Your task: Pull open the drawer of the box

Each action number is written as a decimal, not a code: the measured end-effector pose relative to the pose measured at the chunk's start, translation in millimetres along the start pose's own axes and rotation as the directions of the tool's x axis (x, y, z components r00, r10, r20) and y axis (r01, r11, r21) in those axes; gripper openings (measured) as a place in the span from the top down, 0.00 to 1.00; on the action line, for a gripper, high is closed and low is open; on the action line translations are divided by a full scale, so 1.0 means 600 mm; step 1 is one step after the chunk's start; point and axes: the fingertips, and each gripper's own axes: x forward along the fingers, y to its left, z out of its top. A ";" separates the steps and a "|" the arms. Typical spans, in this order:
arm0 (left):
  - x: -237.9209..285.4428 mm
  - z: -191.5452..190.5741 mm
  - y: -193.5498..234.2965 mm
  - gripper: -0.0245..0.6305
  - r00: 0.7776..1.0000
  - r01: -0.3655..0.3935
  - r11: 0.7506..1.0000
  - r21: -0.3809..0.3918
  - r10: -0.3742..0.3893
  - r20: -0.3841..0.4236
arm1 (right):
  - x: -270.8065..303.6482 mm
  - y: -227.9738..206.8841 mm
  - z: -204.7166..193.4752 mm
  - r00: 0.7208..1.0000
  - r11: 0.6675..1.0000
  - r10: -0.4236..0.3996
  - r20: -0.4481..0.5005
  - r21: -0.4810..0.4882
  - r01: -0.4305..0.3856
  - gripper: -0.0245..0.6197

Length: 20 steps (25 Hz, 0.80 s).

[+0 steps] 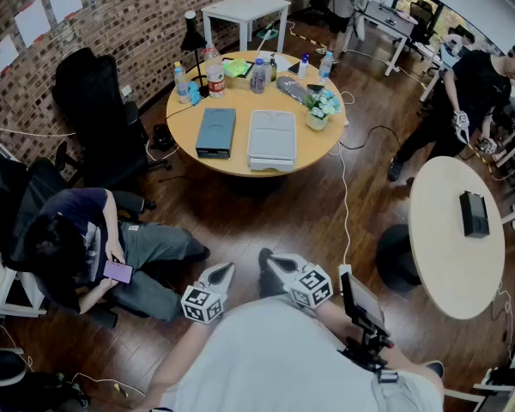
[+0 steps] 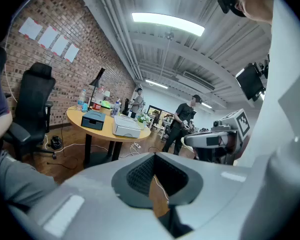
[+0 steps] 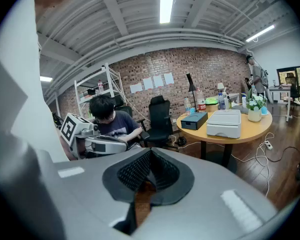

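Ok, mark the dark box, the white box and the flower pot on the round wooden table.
dark box [image 1: 215, 130], head view, middle of its top face.
white box [image 1: 272, 136], head view, middle of its top face.
flower pot [image 1: 316, 121], head view, side of the pale pot under the flowers.

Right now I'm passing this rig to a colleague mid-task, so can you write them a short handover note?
Left hand-held gripper: shut, empty, held close to the body.
Right hand-held gripper: shut, empty, beside the left one.
Things: a dark box and a white box lie side by side on the round table, well out of reach.
Done: nothing yet; no drawer looks pulled out.
Left: walk up to the table, grip the drawer front, pull it open.
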 end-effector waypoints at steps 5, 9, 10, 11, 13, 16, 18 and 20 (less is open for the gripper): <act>0.028 0.011 0.013 0.95 1.000 0.021 1.000 0.000 -0.021 -0.013 | 0.011 -0.025 0.021 1.000 1.000 -0.020 0.006 0.014 0.019 0.95; 0.057 0.027 0.022 0.95 0.999 0.034 0.999 0.006 -0.034 -0.016 | 0.012 -0.057 0.027 0.999 0.999 -0.044 0.003 0.022 0.044 0.95; 0.065 0.032 0.024 0.95 0.999 0.037 0.999 0.009 -0.037 -0.016 | 0.012 -0.066 0.032 0.999 0.998 -0.053 0.004 0.024 0.053 0.95; 0.072 0.037 0.026 0.95 0.999 0.040 0.999 0.011 -0.040 -0.017 | 0.012 -0.074 0.038 0.998 0.998 -0.062 0.005 0.027 0.062 0.95; 0.083 0.044 0.031 0.95 0.999 0.045 0.999 0.013 -0.045 -0.020 | 0.014 -0.087 0.043 0.997 0.997 -0.073 0.008 0.033 0.073 0.95; 0.102 0.051 0.041 0.95 0.998 0.050 0.999 0.013 -0.050 -0.027 | 0.021 -0.108 0.045 0.997 0.996 -0.079 0.006 0.040 0.079 0.95; 0.119 0.059 0.048 0.95 0.998 0.054 0.998 0.014 -0.054 -0.033 | 0.026 -0.126 0.051 0.996 0.996 -0.084 0.007 0.043 0.083 0.95; 0.135 0.067 0.049 0.95 0.997 0.063 0.998 0.016 -0.062 -0.038 | 0.029 -0.142 0.059 0.996 0.995 -0.091 0.006 0.043 0.090 0.95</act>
